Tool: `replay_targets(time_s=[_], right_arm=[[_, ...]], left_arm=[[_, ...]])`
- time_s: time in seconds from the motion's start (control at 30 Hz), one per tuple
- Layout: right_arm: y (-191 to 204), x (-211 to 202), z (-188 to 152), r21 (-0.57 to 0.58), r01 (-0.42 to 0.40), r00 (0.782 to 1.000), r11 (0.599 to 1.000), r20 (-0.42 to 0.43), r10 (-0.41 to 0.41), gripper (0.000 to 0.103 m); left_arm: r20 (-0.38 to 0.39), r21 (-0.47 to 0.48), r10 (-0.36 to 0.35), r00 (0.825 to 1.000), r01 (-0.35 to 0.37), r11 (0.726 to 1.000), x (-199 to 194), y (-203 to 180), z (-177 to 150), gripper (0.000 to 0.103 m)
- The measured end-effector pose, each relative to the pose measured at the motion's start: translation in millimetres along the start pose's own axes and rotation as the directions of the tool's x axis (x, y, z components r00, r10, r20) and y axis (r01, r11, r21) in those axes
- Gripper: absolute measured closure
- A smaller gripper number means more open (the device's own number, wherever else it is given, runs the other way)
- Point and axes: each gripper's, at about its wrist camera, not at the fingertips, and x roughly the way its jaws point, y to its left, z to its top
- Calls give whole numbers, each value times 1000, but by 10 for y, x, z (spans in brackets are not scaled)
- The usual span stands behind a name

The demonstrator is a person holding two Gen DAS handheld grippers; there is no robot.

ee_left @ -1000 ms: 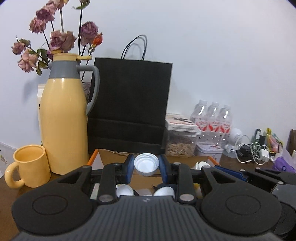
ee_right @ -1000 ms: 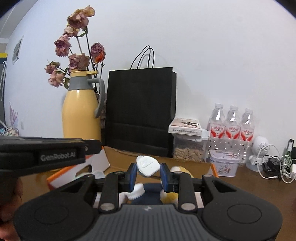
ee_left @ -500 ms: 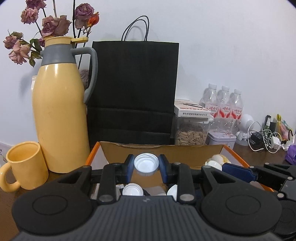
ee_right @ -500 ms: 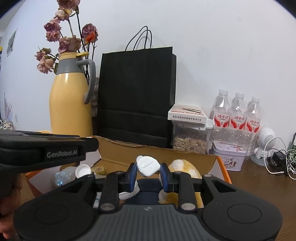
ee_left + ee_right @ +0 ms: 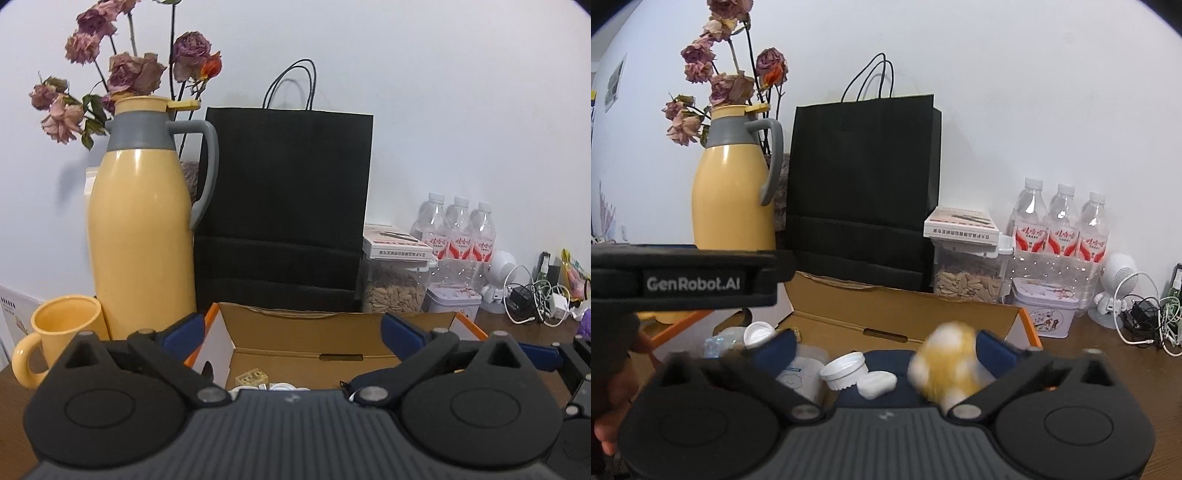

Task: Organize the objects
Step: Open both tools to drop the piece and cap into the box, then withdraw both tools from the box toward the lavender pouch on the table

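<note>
An open cardboard box (image 5: 314, 334) with orange edges stands in front of me; it also shows in the right wrist view (image 5: 905, 314). My left gripper (image 5: 291, 328) is open and empty over the box. My right gripper (image 5: 886, 345) is open and empty over the box. Below it lie a white cap (image 5: 844, 371), a small white case (image 5: 877, 384), a yellow and white plush toy (image 5: 947, 363), a clear container (image 5: 805, 373) and a plastic bottle with a white cap (image 5: 757, 332). A small yellow block (image 5: 252, 377) lies on the box floor.
A yellow thermos (image 5: 140, 236) with dried roses behind it and a yellow mug (image 5: 61, 332) stand left. A black paper bag (image 5: 284, 210) stands behind the box. Right are a seed jar (image 5: 397, 291), water bottles (image 5: 458, 232), a tin (image 5: 1047, 312) and cables (image 5: 535, 299).
Both grippers have opened. The left let go of the white cap and the right let go of the small white case, which now lies in the box.
</note>
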Motion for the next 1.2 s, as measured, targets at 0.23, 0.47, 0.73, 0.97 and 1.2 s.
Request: replay_targets(time_s=[0.23,0.47,0.73,0.97,1.2], right_arm=[[-26,-56,19,11,0,1000,1000,11,0,0],[-49,-218,56,10,-1,1000,1000,28,1,0],[-42,-524,53,-2,-3,1000,1000,31,3,0],[26,-749,-60,-23,-18,1000,1000,0,18,0],[157,-849,-265,-49,-42,997,998,-67,38,0]], left_arm=[[14,-12,11,1000,-10,1000,-86,29,6,0],[31,-23,6,999,-5,1000,-334,96,45,0],[22,-7,-11,1000,11,1000,-696,205,-1,0],[-45,13,-9,999,9,1000,-874,285,-136,0],[-122,17,-1,992,3,1000,-1092,433,-376,0]])
